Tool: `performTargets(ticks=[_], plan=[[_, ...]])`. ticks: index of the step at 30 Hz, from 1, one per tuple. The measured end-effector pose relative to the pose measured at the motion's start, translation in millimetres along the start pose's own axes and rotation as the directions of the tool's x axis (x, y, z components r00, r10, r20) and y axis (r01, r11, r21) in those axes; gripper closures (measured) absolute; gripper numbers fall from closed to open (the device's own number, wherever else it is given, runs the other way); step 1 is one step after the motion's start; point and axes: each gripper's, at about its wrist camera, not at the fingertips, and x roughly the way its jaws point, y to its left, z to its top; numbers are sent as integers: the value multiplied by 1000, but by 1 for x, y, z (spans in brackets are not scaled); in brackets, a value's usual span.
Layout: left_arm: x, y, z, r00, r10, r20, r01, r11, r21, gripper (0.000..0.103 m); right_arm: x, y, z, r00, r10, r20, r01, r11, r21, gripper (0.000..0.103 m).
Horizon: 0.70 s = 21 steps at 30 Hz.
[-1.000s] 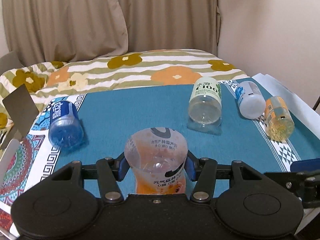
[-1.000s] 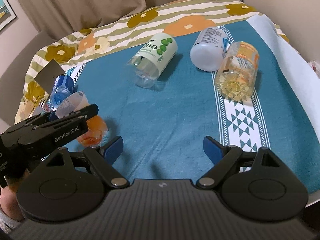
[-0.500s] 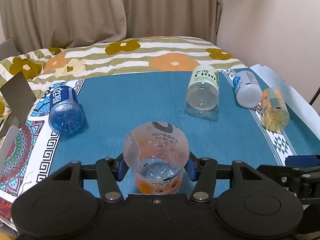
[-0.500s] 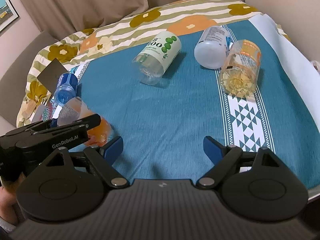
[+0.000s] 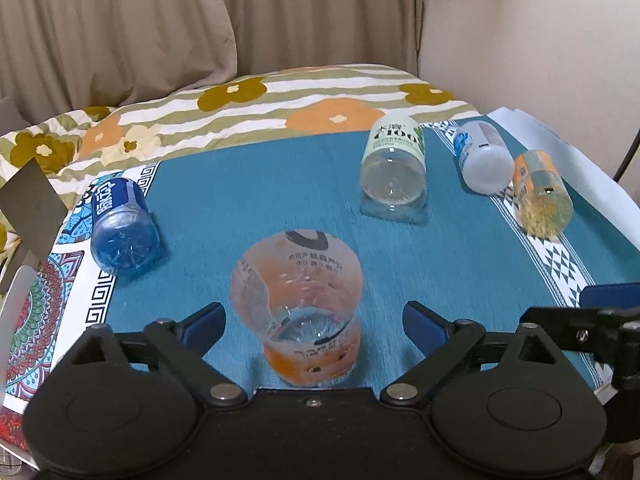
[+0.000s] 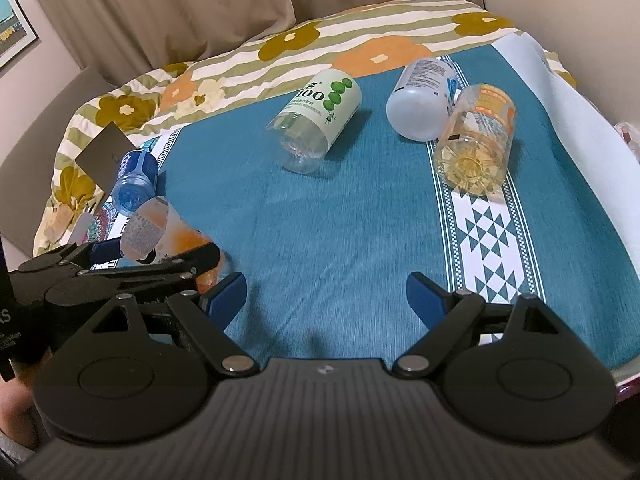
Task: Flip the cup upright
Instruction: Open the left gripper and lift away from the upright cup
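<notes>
A clear plastic cup with an orange label [image 5: 298, 308] stands upright on the blue cloth [image 5: 260, 208], mouth up, between the spread fingers of my left gripper [image 5: 314, 326], which is open and not touching it. The cup also shows at the left of the right wrist view [image 6: 168, 236], beside the left gripper's fingers [image 6: 104, 250]. My right gripper [image 6: 326, 294] is open and empty above the cloth, well right of the cup.
Several cut bottle cups lie on their sides: a blue one [image 5: 120, 224] at the left, a green-labelled one [image 5: 394, 172] in the middle, a white one [image 5: 482, 156] and an orange-yellow one [image 5: 542, 194] at the right. A floral bedspread [image 5: 240, 112] lies behind.
My left gripper tipped the orange-labelled cup upright, set it on the cloth and opened its fingers off it. The right gripper stayed open and nearly still.
</notes>
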Motion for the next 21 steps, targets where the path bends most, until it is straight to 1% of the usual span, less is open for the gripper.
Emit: performTargets(ticks=[5, 10, 14, 15, 17, 19, 21], plan=[[-13, 5, 0, 1000, -13, -3, 13, 1000, -22, 5, -10, 4, 3, 1000, -6, 11, 6, 1000, -2, 1], [-43, 13, 8, 1000, -26, 5, 26, 998, -63, 5, -33, 15, 15, 999, -13, 34, 13, 1000, -17, 1], [-76, 25, 19, 999, -37, 19, 38, 994, -106, 5, -55, 30, 30, 996, -75, 40, 77, 995, -56, 0], [-84, 29, 22, 999, -40, 22, 42, 992, -117, 3, -61, 34, 33, 995, -88, 46, 90, 994, -67, 0], [-100, 37, 29, 998, -46, 30, 50, 989, -136, 0, -74, 44, 39, 992, -107, 69, 113, 989, -92, 0], [-115, 46, 36, 998, -46, 38, 51, 988, -146, 0, -86, 53, 43, 988, -121, 97, 132, 985, -111, 0], [-126, 54, 40, 999, -35, 38, 40, 988, -147, 0, -96, 61, 46, 985, -137, 106, 150, 981, -123, 0]])
